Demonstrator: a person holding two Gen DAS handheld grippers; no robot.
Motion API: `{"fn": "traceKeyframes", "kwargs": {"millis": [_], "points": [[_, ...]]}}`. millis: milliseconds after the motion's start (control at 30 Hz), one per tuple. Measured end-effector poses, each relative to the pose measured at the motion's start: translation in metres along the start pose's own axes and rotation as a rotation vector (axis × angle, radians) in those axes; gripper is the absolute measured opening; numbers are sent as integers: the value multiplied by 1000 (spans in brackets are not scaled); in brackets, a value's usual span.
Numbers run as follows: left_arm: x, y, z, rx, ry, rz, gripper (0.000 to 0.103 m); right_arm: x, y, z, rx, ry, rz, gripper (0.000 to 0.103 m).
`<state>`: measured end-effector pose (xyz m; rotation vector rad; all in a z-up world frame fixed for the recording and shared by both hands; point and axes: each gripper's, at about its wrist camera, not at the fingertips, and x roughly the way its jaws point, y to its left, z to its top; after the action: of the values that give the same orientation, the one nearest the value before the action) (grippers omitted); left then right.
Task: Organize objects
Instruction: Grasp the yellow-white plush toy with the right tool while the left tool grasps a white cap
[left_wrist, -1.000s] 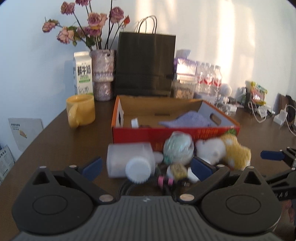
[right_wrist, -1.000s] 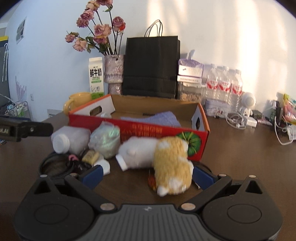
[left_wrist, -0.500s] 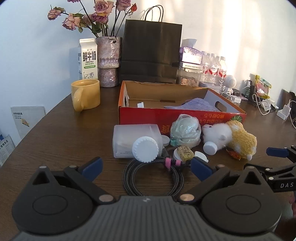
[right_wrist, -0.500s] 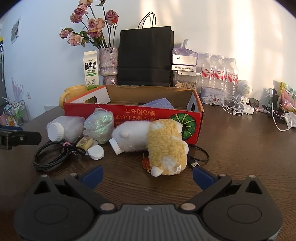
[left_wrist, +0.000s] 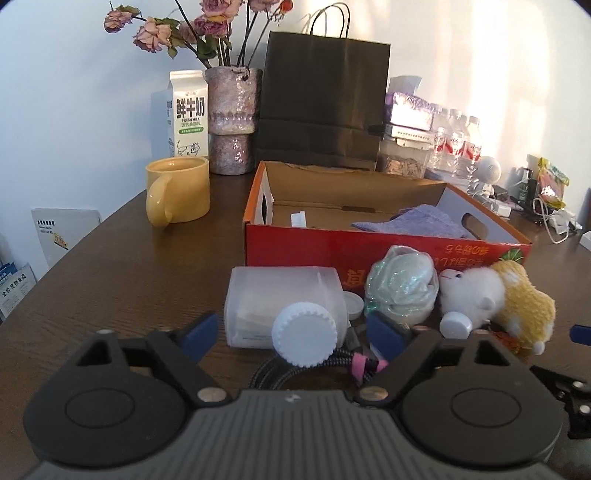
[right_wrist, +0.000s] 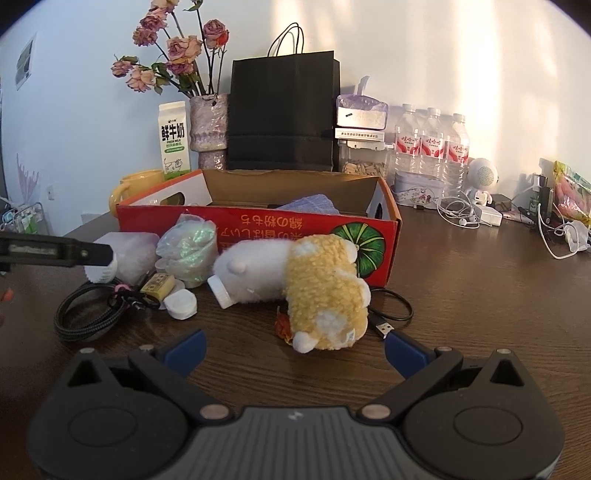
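A red cardboard box stands open on the brown table with a purple cloth inside. In front of it lie a translucent white jar on its side, a plastic-wrapped ball, a white and yellow plush toy and a coiled black cable. My left gripper is open, its fingers on either side of the jar's white cap, not touching. My right gripper is open just in front of the plush toy.
A yellow mug, milk carton, vase of dried roses and black paper bag stand behind the box. Water bottles, earphones and chargers lie at the right. A USB cable lies by the toy.
Both grippers have moved forward and lower toward the pile after pulling back earlier. The left one now frames the jar's cap; the right one is closer to the plush toy.
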<state>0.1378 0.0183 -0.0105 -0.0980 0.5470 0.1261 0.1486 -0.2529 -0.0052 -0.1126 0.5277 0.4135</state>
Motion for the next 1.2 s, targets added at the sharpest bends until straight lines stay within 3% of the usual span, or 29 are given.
{"fn": "traceKeyframes", "kwargs": {"millis": [33,167,1200], "points": [[3,-1,0,2,5,-1,77,1,0,0,2,1,-1,103],[9,-5,-2,10,8,10,41,2,-1,1,4,4,-1,103],[-3,0,0,-12,-19,-40,41,51,-18,33,-50,23,-54,103]]}}
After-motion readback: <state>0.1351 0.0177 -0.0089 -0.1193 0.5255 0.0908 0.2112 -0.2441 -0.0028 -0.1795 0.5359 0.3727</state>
